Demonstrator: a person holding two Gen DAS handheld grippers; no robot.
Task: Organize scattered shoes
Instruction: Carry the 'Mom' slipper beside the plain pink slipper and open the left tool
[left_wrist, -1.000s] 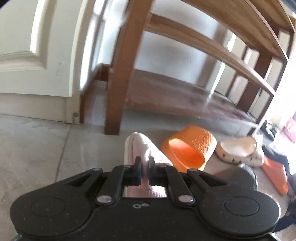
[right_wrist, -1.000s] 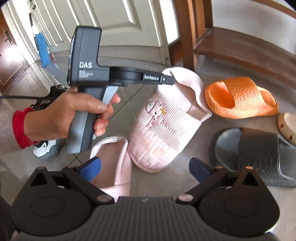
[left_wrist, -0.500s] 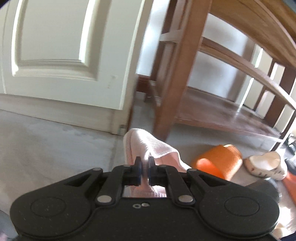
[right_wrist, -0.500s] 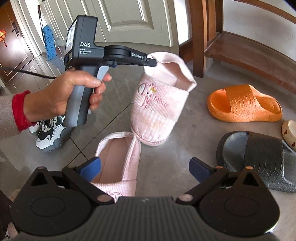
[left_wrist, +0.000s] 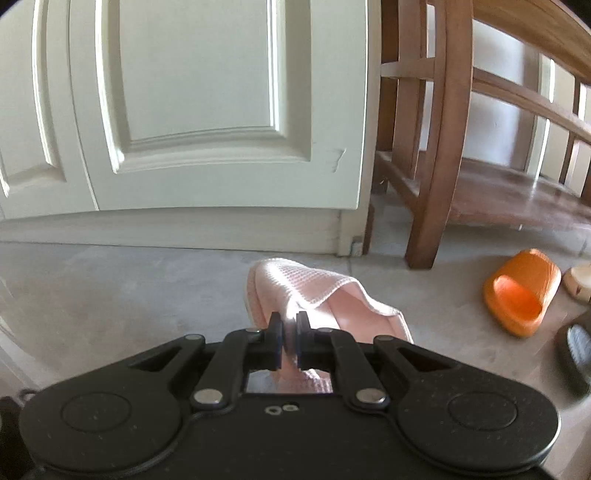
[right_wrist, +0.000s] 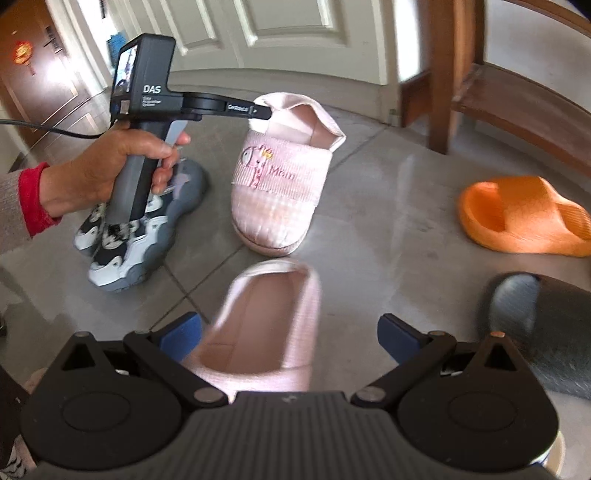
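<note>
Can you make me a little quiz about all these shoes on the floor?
1. True or false: the left tongs are pinching the heel of the pink slipper with "Mom" on it.
2. What lies between the open right tongs? A) an orange slipper B) another pink slipper C) a sneaker
3. What colour is the slipper lying nearest the wooden shoe rack?

Key: 1 true. 2 B, the other pink slipper; the orange slipper sits off to the right and the sneakers to the left. 3 orange.
</note>
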